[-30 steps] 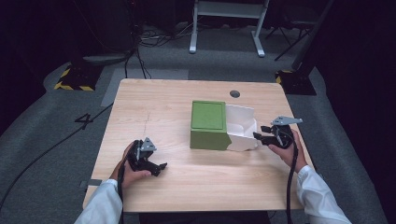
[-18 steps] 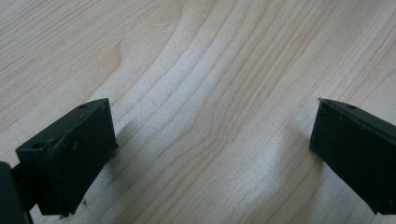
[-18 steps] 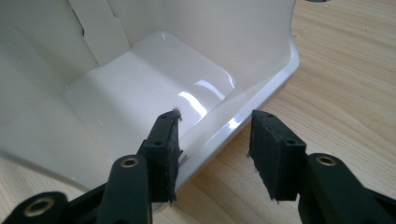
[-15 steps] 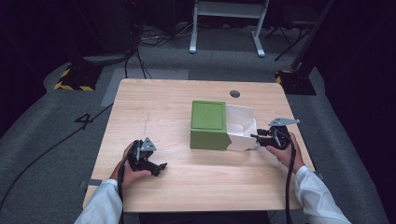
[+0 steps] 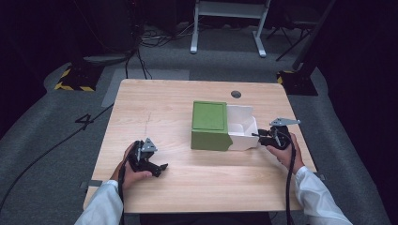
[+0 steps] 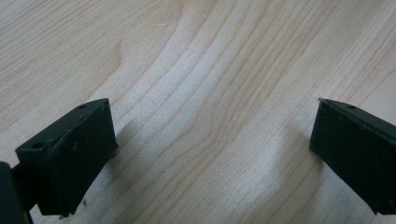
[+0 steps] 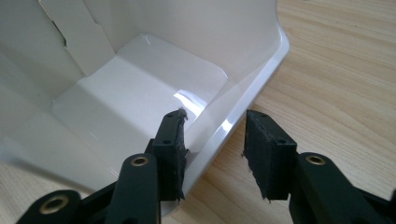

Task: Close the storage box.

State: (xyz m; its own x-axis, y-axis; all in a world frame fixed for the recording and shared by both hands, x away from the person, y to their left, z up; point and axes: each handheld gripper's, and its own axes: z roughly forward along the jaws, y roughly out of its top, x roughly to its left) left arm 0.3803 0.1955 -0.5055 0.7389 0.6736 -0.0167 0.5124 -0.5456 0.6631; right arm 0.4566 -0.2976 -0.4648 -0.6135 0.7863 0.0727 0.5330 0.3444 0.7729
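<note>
right claw (image 7: 212,154) straddles the glossy white tray (image 7: 140,93) rim, jaws narrowly apart; left claw (image 6: 210,154) wide over grained wood.

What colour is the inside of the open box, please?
Glossy white inside; the right gripper view shows it best.

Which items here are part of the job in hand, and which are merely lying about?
In the job:
- green box, its white tray slid out
- right tongs, open, straddling the tray's rim
- left tongs, open, over bare table

Lying about:
- white stand on the floor
- floor cables
</note>
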